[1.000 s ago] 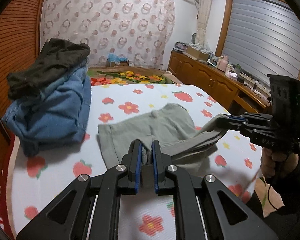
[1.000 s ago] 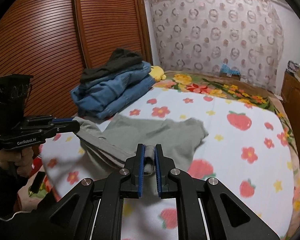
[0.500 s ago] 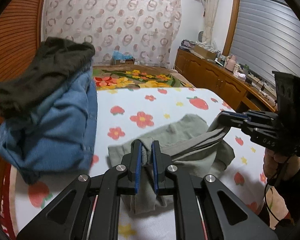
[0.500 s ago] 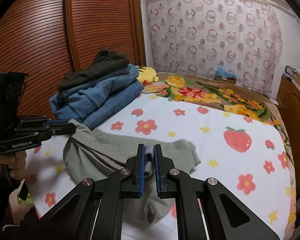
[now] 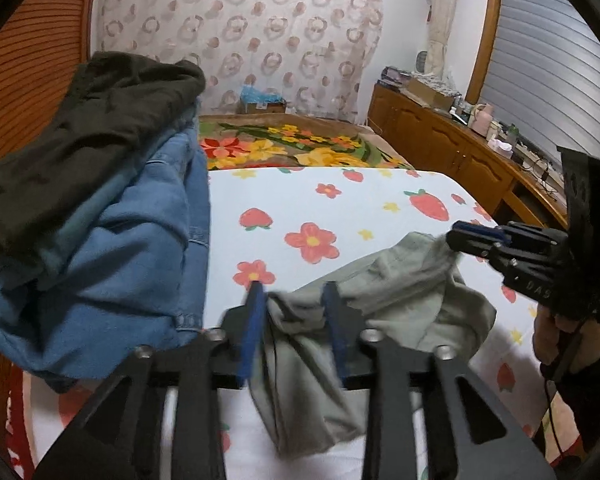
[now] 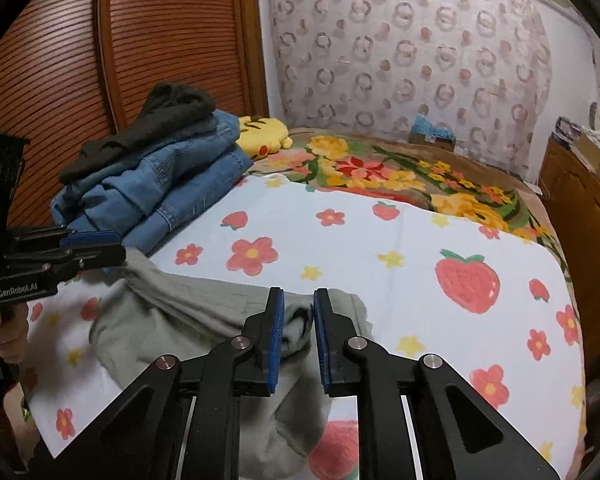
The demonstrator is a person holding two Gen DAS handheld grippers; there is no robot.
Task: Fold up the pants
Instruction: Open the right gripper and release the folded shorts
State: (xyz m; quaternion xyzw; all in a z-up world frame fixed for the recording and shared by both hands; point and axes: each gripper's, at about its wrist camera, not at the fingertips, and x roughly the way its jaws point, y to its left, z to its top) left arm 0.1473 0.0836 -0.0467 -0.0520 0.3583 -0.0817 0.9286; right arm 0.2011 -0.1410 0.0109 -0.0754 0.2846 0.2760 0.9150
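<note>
Both claws stand parted around bunched cloth, left claw point(image 5: 294, 312) and right claw point(image 6: 299, 322), gripping nothing; the grey pants point(image 6: 188, 312) lie crumpled on the bed point(image 6: 400, 240) between them. Risk: the loose bundle may slump and undo its fold. A stack of jeans point(image 5: 112, 248) lies just beside, cabinets point(image 5: 440, 152) beyond.

Soft matt grey cloth, those pants point(image 5: 400, 304), rumpled on a smooth printed cotton bedsheet point(image 6: 400, 248). Coarse blue denim point(image 5: 132, 264) stacked beside. Matt black plastic on each hand-held gripper point(image 6: 298, 320), with shiny metal pins. Glossy ribbed wooden wardrobe point(image 6: 140, 40) behind.
</note>
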